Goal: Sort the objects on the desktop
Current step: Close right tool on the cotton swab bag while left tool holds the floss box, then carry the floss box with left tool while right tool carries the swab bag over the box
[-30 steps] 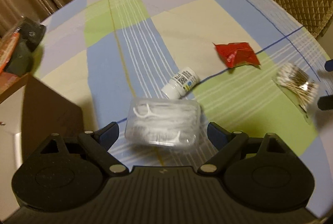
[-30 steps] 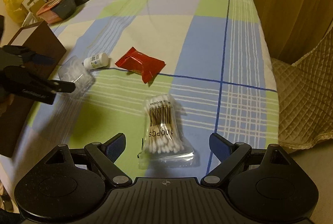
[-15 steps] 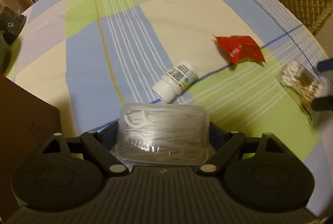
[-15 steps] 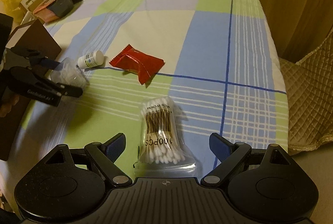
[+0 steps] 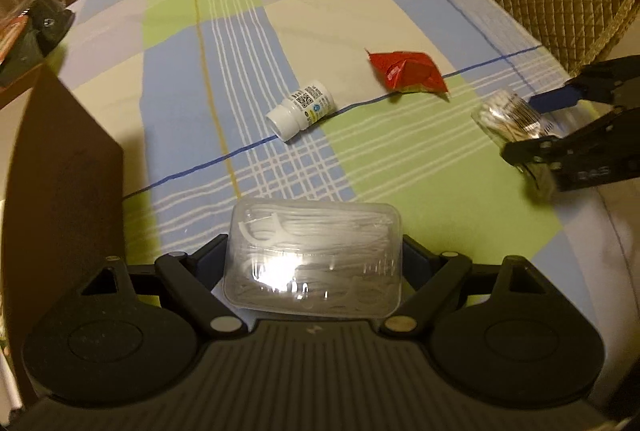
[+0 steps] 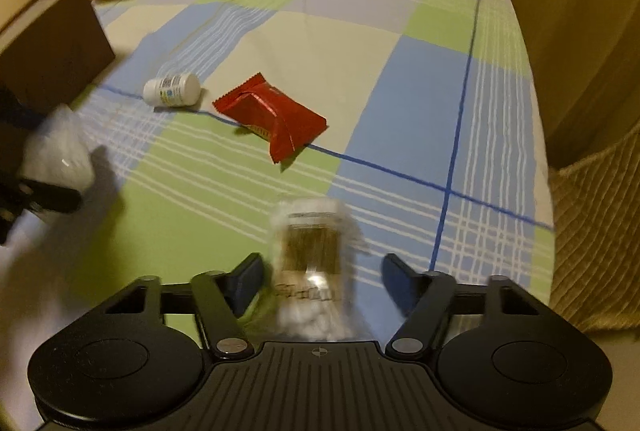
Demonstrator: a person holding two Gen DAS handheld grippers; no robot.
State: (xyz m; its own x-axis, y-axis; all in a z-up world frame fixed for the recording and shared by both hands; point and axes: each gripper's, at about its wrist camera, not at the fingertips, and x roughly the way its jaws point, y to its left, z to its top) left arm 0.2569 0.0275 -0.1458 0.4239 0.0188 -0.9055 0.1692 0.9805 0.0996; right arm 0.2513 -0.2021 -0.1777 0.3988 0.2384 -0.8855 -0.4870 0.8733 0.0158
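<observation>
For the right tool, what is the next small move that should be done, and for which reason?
Probably close the right tool on the cotton swab bag. The bag already sits between its two fingers, but a gap shows beside the right finger, so the grip does not look complete. The left tool already holds the floss pick box, with a finger at each of its ends.

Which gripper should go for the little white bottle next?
Probably neither yet. The left gripper grips the floss pick box; the right gripper brackets the cotton swab pack. The white bottle lies nearer the left, so left after unloading.
</observation>
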